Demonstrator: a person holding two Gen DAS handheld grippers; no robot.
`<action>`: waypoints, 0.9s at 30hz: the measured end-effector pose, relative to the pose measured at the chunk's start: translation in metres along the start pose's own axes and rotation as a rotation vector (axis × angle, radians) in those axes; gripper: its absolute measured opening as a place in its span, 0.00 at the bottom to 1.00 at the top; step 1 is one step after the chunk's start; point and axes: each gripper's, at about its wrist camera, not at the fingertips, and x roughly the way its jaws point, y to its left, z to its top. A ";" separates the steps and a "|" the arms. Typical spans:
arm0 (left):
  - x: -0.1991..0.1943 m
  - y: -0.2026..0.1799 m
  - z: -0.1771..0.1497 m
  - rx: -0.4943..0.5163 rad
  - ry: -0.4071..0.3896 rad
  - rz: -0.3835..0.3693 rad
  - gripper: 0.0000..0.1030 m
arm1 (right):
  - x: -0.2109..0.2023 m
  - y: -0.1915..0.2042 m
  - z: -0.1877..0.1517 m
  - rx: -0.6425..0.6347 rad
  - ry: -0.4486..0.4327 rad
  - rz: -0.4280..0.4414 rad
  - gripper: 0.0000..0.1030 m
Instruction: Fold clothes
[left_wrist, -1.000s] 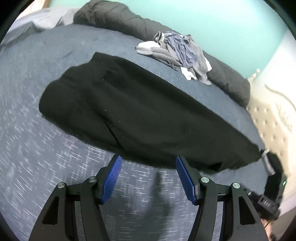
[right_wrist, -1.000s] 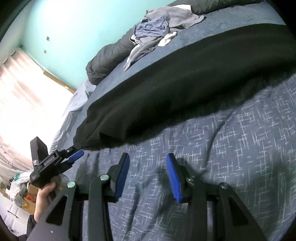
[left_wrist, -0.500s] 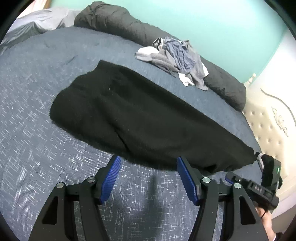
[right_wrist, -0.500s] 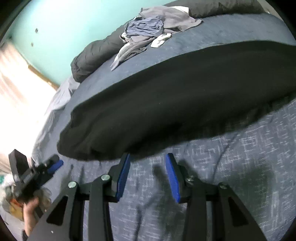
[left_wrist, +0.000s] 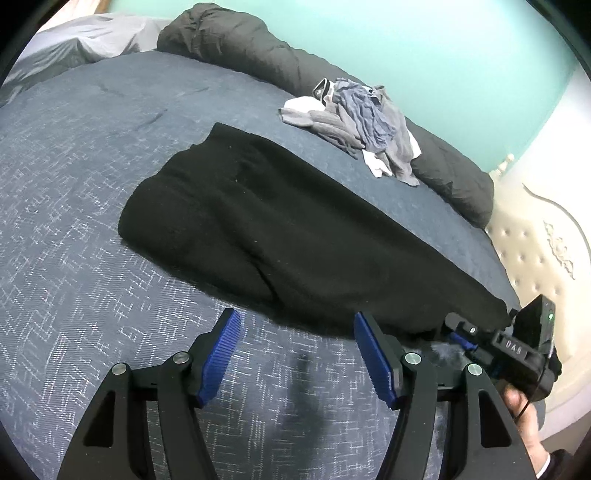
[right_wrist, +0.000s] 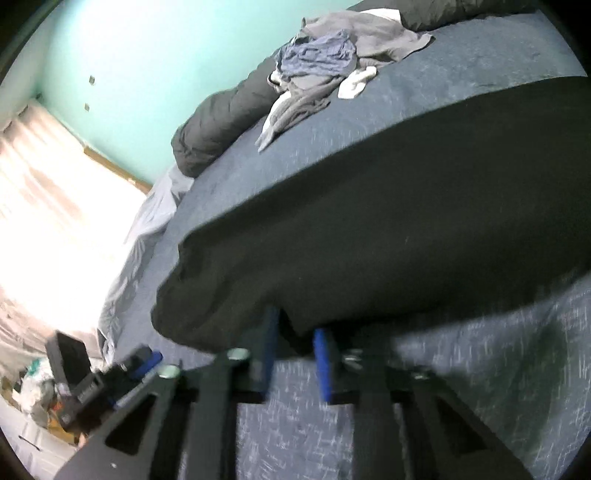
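Note:
A long black garment (left_wrist: 277, 229) lies flat across the blue patterned bedspread (left_wrist: 74, 258). My left gripper (left_wrist: 295, 317) hovers open just short of the garment's near edge, with only bedspread between its blue pads. In the right wrist view, which is blurred, my right gripper (right_wrist: 295, 325) is closing on the near edge of the black garment (right_wrist: 406, 221), and a fold of the cloth sits between its pads. From the left wrist view, the right gripper (left_wrist: 461, 334) is at the garment's right end, held by a hand. The left gripper (right_wrist: 144, 362) shows at the garment's other end.
A heap of grey and white clothes (left_wrist: 365, 118) lies beyond the garment, against a rolled dark duvet (left_wrist: 240, 48). A cream tufted headboard (left_wrist: 546, 258) bounds the bed on the right. A bright curtained window (right_wrist: 44, 221) and floor clutter (right_wrist: 37, 398) lie past the bed's left edge.
My right gripper has moved forward to the garment's edge and its jaws have narrowed around the cloth. My left gripper has drawn back slightly and stays open.

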 end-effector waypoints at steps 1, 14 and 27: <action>-0.001 0.000 0.000 -0.001 -0.001 -0.003 0.66 | -0.002 -0.001 0.005 0.014 -0.010 0.016 0.07; -0.002 -0.005 -0.001 0.007 0.000 -0.006 0.66 | -0.002 0.011 0.048 0.020 0.030 -0.001 0.05; -0.002 -0.004 0.001 0.005 -0.001 -0.006 0.66 | -0.002 0.018 0.003 -0.140 0.091 -0.022 0.39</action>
